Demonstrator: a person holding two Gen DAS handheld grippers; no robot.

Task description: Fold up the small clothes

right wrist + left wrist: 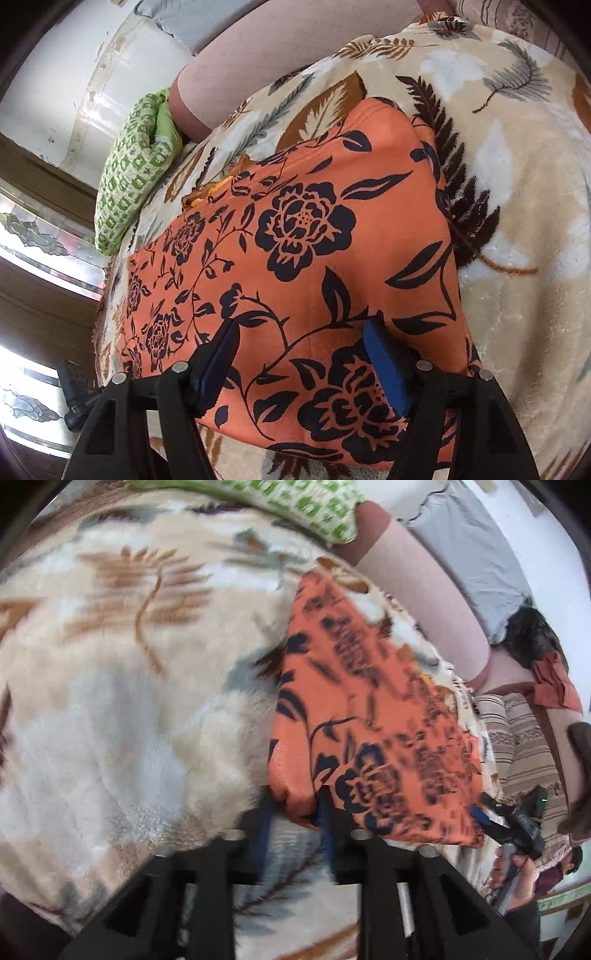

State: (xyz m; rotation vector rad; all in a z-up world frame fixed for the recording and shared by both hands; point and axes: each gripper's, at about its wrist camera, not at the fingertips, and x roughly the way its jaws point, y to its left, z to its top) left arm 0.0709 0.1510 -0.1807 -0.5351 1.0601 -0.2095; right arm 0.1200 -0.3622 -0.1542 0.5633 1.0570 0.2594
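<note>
While the left gripper tilts steeply down over the bed, its two black fingers sit partly closed around the near corner of the orange floral garment; the picture is blurred there, so whether the blue pads truly pinch the cloth cannot be told. Seen from the left wrist, the garment lies folded on the leaf-patterned blanket, narrowing toward its far end.

At the right edge of that view a hand grips the handle of the right gripper, whose tips reach the garment's other near corner. From the right wrist, the right gripper also points downward, its jaws spread wide, and the blue pads stand over the flat orange cloth without squeezing any fold; contact beneath them cannot be made out.

Beyond the garment, the blanket runs on toward a green-and-white patterned cushion lying at its edge. Farther back a pinkish bolster and a grey pillow rest against the wall.
</note>
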